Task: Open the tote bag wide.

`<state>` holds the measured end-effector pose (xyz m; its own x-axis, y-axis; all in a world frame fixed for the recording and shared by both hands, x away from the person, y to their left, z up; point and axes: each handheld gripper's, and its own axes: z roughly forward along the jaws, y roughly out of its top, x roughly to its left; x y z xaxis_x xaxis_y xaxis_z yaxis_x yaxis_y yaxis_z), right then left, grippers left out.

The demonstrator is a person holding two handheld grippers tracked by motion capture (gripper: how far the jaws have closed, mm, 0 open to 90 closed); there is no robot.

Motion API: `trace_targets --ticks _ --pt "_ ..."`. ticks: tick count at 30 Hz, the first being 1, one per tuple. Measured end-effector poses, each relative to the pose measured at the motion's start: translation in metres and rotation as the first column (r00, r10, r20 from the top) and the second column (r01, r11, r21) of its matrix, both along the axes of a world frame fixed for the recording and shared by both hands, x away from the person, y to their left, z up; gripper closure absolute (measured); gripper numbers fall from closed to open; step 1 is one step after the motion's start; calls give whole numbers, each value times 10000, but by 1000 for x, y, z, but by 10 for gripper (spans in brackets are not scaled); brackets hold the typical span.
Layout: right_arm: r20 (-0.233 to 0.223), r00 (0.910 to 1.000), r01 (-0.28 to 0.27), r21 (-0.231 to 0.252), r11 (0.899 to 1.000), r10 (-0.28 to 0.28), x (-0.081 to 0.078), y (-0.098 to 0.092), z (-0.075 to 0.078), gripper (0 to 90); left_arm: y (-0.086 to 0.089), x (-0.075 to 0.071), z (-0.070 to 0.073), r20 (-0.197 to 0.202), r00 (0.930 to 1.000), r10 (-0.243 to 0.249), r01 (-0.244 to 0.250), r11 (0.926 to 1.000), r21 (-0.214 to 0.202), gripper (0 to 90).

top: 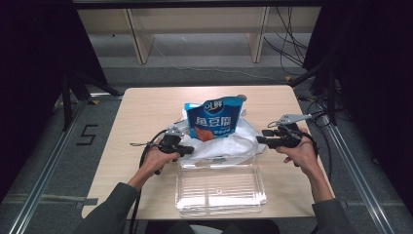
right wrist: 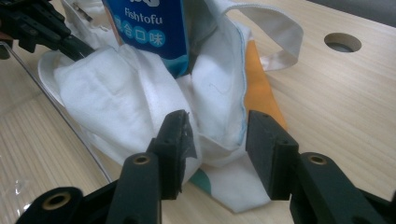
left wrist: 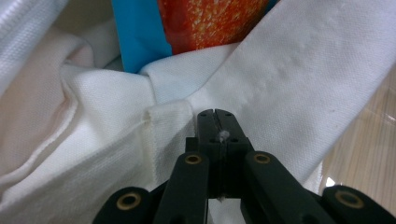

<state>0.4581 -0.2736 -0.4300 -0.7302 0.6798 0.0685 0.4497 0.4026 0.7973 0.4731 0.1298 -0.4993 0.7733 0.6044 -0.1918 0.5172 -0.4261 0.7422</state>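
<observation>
Wooden table (top: 136,112): left claw (left wrist: 217,116) clenched on white bag (left wrist: 93,140), right claw (right wrist: 215,135) spread around its fabric.

A light wooden table (top: 131,122) carries a white cloth bag (top: 229,144) near its middle. Just in front, at the near edge, lies a clear plastic tray (top: 220,187), touching the bag.

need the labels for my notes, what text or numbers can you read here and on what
"Fishtofu": on the blue snack bag, in the right gripper view.
"5": marked on the floor left of the table, in the high view.
Large white characters on the bag front and the line under "Fishtofu": too blurred to read.
</observation>
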Motion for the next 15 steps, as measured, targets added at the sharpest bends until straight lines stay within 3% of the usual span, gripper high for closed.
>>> trace_targets --ticks 3,4,9,10,14,15 --pt "26 9994 335 -142 9993 -335 3 5 -2 622 0 0 0 30 10000 -18 18 10000 50 893" --pt "84 9990 449 -421 9981 -446 5 6 -2 620 0 0 -1 2 10000 -14 14 10000 -38 893" --pt "-103 9965 823 -389 9958 -827 11 10 -8 626 0 0 -1 30 10000 -28 28 10000 -10 893" --pt "-518 9948 857 -343 9957 -874 13 11 -12 656 1 1 -1 12 10000 -43 43 10000 -41 893" --pt "-946 9920 819 -160 9965 -830 20 10 -24 789 1 1 -1 -3 10000 -39 39 10000 -39 893" --pt "-888 9922 847 -370 9957 -877 21 11 -28 812 1 1 -1 -71 10000 -62 62 9999 -91 893"
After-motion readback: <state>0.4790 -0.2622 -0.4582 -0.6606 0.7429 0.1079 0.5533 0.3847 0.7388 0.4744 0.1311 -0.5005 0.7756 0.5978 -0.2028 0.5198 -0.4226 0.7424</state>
